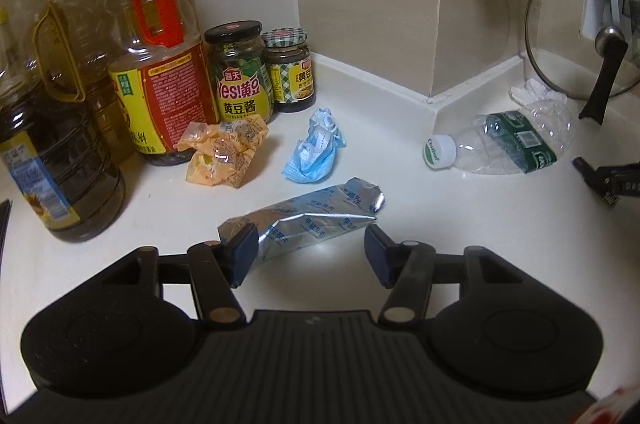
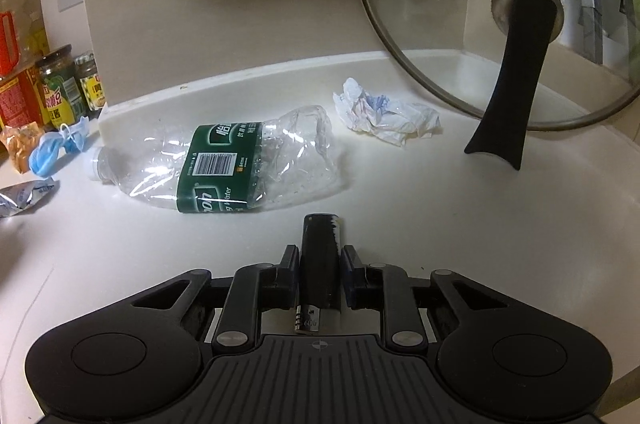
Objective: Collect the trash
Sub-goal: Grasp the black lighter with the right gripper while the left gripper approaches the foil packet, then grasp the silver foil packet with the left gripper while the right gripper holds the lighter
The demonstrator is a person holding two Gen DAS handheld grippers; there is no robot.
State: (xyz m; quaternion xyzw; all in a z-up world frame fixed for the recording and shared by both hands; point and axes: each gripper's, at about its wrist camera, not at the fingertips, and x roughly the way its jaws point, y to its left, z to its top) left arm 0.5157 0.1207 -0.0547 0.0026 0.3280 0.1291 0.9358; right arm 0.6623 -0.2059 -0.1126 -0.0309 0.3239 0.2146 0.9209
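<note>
Left gripper wide open, foil wrapper on the counter just ahead, long axis crosswise between the fingers. Right gripper clamps a black lighter.

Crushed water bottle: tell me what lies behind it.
Behind the crushed water bottle lies a crumpled tissue, then the leaning glass lid. The bottle is clear, so little is covered.

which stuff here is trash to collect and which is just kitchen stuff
Trash: silver foil wrapper, blue face mask, orange wrapper, crushed water bottle, crumpled tissue, black battery.

Just there: oil bottles, sauce jars, glass lid.
</note>
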